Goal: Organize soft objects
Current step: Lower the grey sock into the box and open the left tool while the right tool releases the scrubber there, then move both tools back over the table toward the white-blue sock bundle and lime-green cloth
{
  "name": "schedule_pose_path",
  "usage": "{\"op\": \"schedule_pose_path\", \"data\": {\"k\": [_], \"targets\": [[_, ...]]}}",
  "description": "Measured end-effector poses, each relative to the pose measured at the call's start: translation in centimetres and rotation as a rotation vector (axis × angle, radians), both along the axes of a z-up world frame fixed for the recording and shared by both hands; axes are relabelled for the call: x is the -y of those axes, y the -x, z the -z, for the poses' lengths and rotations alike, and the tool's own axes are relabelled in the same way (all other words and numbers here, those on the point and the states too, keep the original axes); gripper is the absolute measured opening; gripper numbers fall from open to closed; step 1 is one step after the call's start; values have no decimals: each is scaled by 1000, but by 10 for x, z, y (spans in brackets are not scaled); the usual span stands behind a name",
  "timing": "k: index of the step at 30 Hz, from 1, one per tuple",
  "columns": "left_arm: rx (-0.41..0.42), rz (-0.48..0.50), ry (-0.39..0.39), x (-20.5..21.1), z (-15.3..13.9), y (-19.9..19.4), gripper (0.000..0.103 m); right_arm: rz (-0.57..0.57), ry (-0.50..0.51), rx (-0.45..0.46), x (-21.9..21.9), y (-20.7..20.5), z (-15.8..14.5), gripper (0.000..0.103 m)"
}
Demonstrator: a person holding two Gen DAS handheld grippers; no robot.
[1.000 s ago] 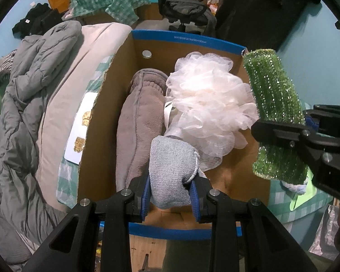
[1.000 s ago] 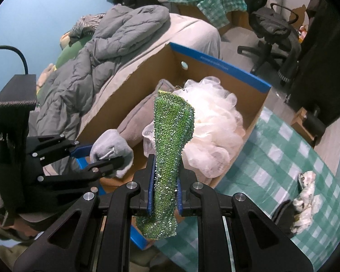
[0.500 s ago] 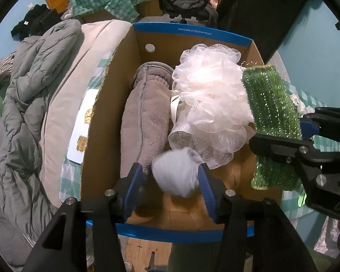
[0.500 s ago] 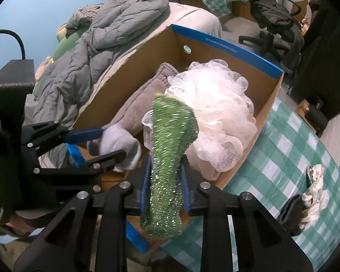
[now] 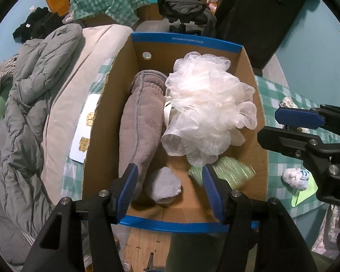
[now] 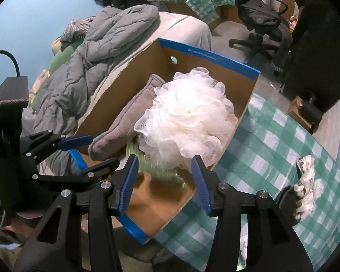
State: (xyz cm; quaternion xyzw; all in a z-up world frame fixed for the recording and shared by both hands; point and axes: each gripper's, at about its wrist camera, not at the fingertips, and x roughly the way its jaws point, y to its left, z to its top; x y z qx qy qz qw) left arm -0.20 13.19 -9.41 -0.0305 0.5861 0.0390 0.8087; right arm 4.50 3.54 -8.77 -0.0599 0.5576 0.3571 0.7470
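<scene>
Left gripper (image 5: 170, 189) over the box (image 5: 185, 42), jaws just opened, wide apart, gripping nothing. Grey sock (image 5: 164, 187) loose on the box floor between and below the fingers. Right gripper (image 6: 164, 180) likewise just opened, empty. Green sponge (image 6: 157, 164), blurred, in the box just ahead of its fingers, partly under the white pouf (image 6: 188, 117). Grey towel (image 5: 141, 122) beyond the left finger, beside the pouf.

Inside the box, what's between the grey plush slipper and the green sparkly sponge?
The small grey rolled cloth lies on the box floor between slipper and sponge; left wrist view.
</scene>
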Motion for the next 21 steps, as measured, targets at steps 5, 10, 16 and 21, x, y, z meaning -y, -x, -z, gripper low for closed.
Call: {"op": "schedule_pose_path", "data": {"k": [5, 10, 16, 21], "targets": [[12, 6, -3, 6, -8, 2, 60, 15, 6, 13, 11, 1, -7, 50], [21, 15, 1, 15, -14, 4, 61, 31, 8, 39, 25, 5, -16, 60], [41, 36, -1, 29, -21, 9, 70, 69, 18, 58, 45, 8, -24, 61], [41, 63, -3, 42, -25, 11, 71, 107, 24, 59, 64, 13, -27, 66]]}}
